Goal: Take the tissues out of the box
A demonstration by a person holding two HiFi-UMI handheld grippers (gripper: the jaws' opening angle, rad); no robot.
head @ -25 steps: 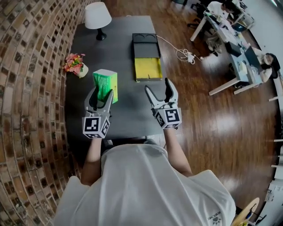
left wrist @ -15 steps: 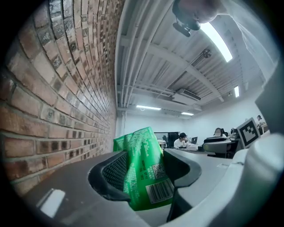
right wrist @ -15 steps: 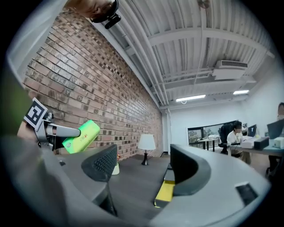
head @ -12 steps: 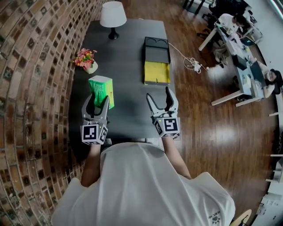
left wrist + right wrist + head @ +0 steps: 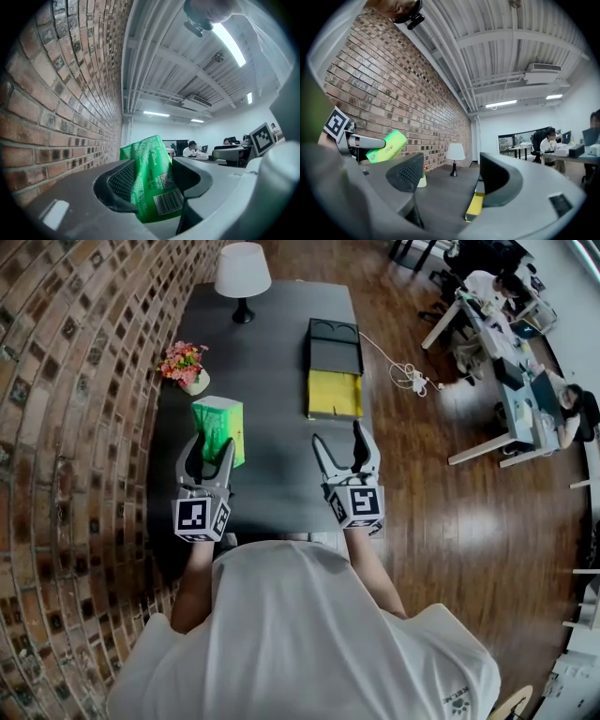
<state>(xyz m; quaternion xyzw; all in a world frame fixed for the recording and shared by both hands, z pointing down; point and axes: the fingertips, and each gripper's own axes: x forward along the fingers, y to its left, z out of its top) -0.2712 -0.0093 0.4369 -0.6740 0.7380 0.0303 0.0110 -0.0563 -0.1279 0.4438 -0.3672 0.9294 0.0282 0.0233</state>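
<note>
While my left gripper (image 5: 210, 448) is clamped on the lower end of the green tissue box (image 5: 218, 424), my right gripper (image 5: 339, 441) hangs with its jaws spread and nothing between them but bare dark table (image 5: 272, 381). In the left gripper view both pads press the box's printed faces, barcode side toward the camera. From the right gripper view the box (image 5: 387, 146) seems to be lifted clear of the table and tilted, though I can't be sure from that angle.

What matters next is the line between the free gripper and the box. The box lies to the right gripper's left, near but apart. Its long axis runs forward and up, away from the left jaws, so its far end is free. The right gripper is the only one free to reach in. I cannot make out an opening or any tissue showing in any view, so I judge I must find that face before bringing the right jaws across.
</note>
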